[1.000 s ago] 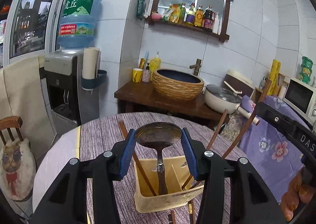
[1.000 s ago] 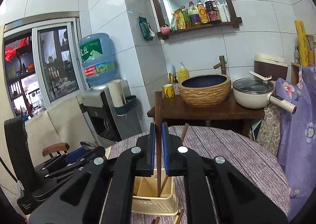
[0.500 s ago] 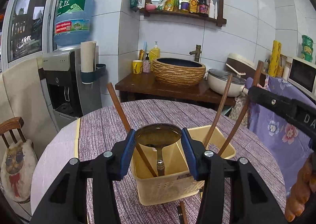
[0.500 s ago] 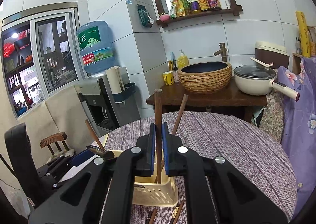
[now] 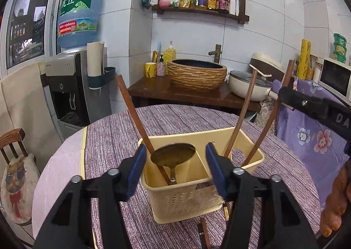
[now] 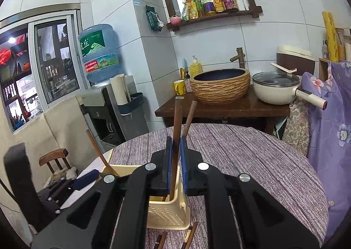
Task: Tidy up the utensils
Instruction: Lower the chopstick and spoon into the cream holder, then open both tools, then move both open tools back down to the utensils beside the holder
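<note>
We see the spoon (image 5: 173, 155) standing w/ its metal bowl up inside the yellow basket (image 5: 186, 202), handle down in the left compartment, right beside a leaning brown chopstick (image 5: 133, 115). Our left gripper (image 5: 174, 170) has its jaws opening; the blue pads sit apart on either side of the spoon bowl w/ clear gaps, so nothing is pinched. Two more chopsticks (image 5: 242, 115) lean out of the basket's right compartment. Our right gripper (image 6: 174, 165) is clamped tight on a dark chopstick (image 6: 177, 126), held nearly upright w/ its lower end down in the basket (image 6: 169, 216); another stick rises just behind it. The basket sits on a round table w/ a purple striped cloth (image 5: 175, 117); a few loose chopsticks (image 6: 188, 235) lie on the cloth just in front of the basket. Beyond the table: a wooden counter w/ a woven-look basin (image 5: 196, 74), a lidded white pot (image 5: 246, 87), a water dispenser (image 5: 72, 82) at left, bottles on a wall shelf (image 5: 204, 10). We can't tell how deep the held stick reaches.
</note>
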Demonstrator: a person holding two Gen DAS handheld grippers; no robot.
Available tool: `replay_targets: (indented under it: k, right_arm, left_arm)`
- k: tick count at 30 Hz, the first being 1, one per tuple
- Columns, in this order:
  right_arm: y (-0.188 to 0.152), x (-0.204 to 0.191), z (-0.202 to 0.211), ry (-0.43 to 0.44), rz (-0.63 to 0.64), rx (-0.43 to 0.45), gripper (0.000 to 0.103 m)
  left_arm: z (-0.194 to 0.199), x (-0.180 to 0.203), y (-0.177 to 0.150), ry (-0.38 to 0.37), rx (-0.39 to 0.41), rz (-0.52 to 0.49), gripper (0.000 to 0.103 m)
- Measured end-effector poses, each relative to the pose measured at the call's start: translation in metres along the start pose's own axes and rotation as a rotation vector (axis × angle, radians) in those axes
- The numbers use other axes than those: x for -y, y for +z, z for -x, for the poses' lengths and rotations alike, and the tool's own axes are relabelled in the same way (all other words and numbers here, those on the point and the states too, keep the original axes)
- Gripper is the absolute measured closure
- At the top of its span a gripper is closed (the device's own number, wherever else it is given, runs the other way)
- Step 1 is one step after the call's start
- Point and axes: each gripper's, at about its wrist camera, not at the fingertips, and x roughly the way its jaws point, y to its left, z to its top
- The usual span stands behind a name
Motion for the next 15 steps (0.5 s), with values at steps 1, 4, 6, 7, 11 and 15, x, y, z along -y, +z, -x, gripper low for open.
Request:
replay_targets:
  k: [1, 4, 6, 7, 11, 15]
  right_arm:
    - [-0.001, 0.001, 0.001, -0.001, 0.003, -0.001, 0.092]
    - [-0.005, 0.005, 0.005, 0.003, -0.004, 0.003, 0.069]
    - [-0.008, 0.007, 0.011, 0.009, -0.010, 0.020, 0.053]
    - [-0.010, 0.007, 0.016, 0.004, 0.001, 0.032, 0.053]
    - [-0.023, 0.004, 0.029, -0.006, 0.062, 0.027, 0.048]
    - [-0.044, 0.006, 0.034, 0.008, 0.076, -0.052, 0.043]
  left_arm:
    - [0.004, 0.000, 0.000, -0.001, 0.012, -0.001, 0.037]
    - [0.017, -0.001, -0.001, -0.018, 0.036, 0.011, 0.026]
    - [0.027, -0.002, -0.006, -0.022, 0.049, 0.017, 0.021]
    - [0.031, -0.002, -0.008, -0.023, 0.049, 0.016, 0.017]
    - [0.043, -0.003, -0.022, -0.033, 0.008, 0.017, 0.008]
    - [0.048, -0.004, -0.042, -0.038, -0.060, 0.018, 0.007]
